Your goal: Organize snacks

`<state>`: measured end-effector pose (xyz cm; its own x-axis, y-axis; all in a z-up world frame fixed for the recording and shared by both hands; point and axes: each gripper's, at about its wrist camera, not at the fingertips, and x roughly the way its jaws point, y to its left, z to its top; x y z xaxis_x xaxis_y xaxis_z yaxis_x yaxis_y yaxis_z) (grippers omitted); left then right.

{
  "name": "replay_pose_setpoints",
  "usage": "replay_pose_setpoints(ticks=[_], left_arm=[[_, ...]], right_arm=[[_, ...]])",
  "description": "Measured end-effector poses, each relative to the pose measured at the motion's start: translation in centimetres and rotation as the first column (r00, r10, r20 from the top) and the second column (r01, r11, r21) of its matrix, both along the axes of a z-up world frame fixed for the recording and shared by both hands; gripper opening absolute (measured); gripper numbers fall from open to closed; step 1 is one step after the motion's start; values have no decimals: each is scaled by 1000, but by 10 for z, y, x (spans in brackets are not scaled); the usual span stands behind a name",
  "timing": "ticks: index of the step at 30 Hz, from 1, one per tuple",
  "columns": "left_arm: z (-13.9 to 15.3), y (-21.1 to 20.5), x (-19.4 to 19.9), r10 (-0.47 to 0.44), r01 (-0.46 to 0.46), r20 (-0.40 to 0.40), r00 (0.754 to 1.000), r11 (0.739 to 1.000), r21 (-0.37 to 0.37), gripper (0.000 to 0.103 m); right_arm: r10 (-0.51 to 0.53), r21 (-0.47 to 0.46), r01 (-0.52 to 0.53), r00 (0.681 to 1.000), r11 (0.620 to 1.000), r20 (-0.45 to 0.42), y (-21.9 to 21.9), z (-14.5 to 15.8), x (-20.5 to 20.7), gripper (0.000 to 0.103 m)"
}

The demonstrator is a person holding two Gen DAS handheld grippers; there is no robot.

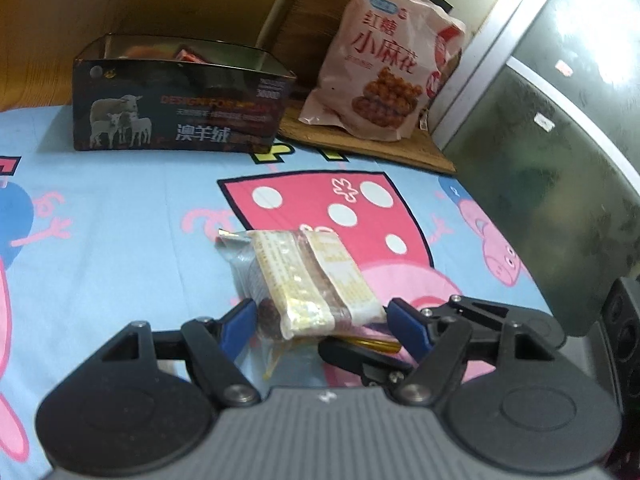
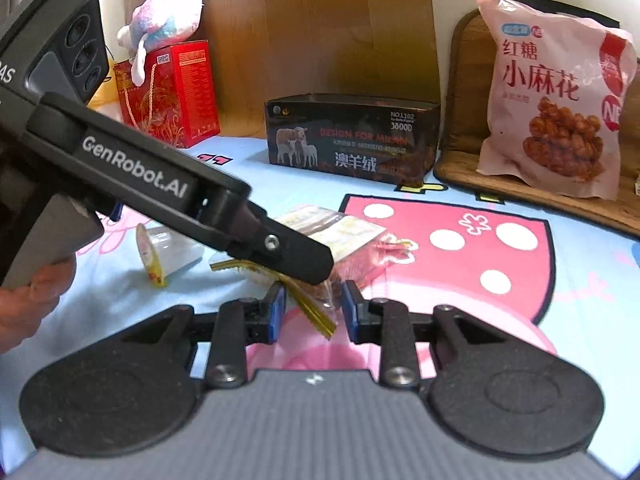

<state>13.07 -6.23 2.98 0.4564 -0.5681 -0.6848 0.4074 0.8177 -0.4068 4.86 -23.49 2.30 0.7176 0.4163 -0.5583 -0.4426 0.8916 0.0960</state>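
Note:
A clear snack packet (image 1: 312,280) with a yellow-white label and brown pieces inside lies between the blue pads of my left gripper (image 1: 324,322), which is shut on its sides. In the right wrist view the same packet (image 2: 340,228) shows under the left gripper's black finger (image 2: 308,260). My right gripper (image 2: 314,308) has the packet's crinkled, gold-edged end between its pads and is shut on it. A dark open box (image 1: 180,108) with a sheep picture stands at the back (image 2: 352,140), with some packets inside.
A big pink bag of twisted snacks (image 2: 552,96) leans at the back right on a brown mat (image 2: 460,128). A white jelly cup (image 2: 168,252) lies on the blue cartoon sheet (image 1: 120,208). A red gift box (image 2: 172,92) and plush toy (image 2: 168,20) stand back left. A hand (image 2: 24,304) grips the left handle.

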Motion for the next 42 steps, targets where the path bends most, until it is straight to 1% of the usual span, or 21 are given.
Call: replay_pose_setpoints(ticks=[5, 6, 8, 10, 12, 13, 15, 17, 19, 21, 23, 26, 27, 29, 30, 31, 32, 34, 38, 40, 42], left_arm=[[3, -7, -16, -23, 22, 16, 1000, 999, 31, 75], [5, -5, -18, -26, 26, 14, 1000, 999, 23, 75], [9, 8, -20, -29, 29, 0, 1000, 999, -41, 74], [16, 34, -20, 15, -14, 1, 1000, 995, -101, 74], [21, 65, -20, 84, -82, 7, 996, 986, -142, 74], [22, 82, -19, 124, -122, 0, 992, 979, -162, 75], [19, 112, -19, 190, -192, -28, 981, 961, -199, 75], [15, 131, -18, 227, -234, -58, 972, 945, -227, 75], [9, 140, -18, 235, -247, -77, 969, 939, -238, 75], [3, 140, -18, 225, -241, -91, 970, 941, -237, 75], [-3, 138, -17, 220, -237, -100, 970, 944, -230, 77], [-9, 134, -14, 212, -233, -115, 971, 947, -223, 77], [-12, 130, -12, 210, -231, -117, 971, 950, -211, 77], [-18, 128, -11, 203, -225, -127, 971, 956, -186, 68], [-23, 126, -10, 192, -217, -145, 971, 958, -189, 59], [-27, 125, -9, 178, -209, -164, 970, 957, -199, 51], [-28, 124, -9, 175, -207, -170, 970, 958, -199, 51], [-22, 123, -7, 178, -205, -147, 973, 959, -197, 51], [-1, 118, 12, 161, -183, -109, 981, 954, -238, 51], [13, 110, 28, 157, -171, -76, 985, 954, -245, 52], [27, 99, 46, 150, -151, -23, 988, 960, -236, 54]], right_arm=[[13, -11, -13, 1000, 1000, -6, -1, -1, -14, 35], [14, -21, -15, 1000, 1000, -7, -1, -1, -16, 36], [9, -41, -9, 1000, 999, -3, -1, 0, -20, 39], [11, -34, -11, 1000, 999, 3, -5, 4, -24, 39], [11, -11, -11, 1000, 1000, 22, -9, 12, -29, 42], [15, 3, -15, 999, 1000, 33, -10, 16, -32, 45], [43, 42, -44, 998, 998, 40, -8, 24, -33, 46], [88, 84, -91, 996, 992, 33, 1, 28, -31, 46], [145, 104, -147, 989, 984, 23, 18, 29, -26, 46], [191, 88, -191, 982, 978, 5, 38, 26, -18, 46], [233, 73, -231, 972, 970, -24, 58, 21, -6, 47], [272, 51, -269, 957, 962, -96, 85, 11, 14, 47], [278, 42, -275, 953, 961, -121, 92, 6, 22, 47], [282, 43, -279, 949, 959, -141, 102, 2, 31, 46], [287, 46, -284, 947, 958, -141, 105, 3, 35, 43], [276, 36, -273, 952, 961, -132, 107, 5, 36, 38], [271, 29, -270, 956, 963, -115, 107, 8, 37, 35], [268, 47, -265, 959, 963, -90, 103, 14, 42, 34], [227, 37, -227, 974, 973, 10, 94, 35, 55, 32], [194, 38, -196, 980, 980, 53, 88, 42, 69, 32], [163, 42, -167, 983, 985, 86, 84, 49, 88, 32]])
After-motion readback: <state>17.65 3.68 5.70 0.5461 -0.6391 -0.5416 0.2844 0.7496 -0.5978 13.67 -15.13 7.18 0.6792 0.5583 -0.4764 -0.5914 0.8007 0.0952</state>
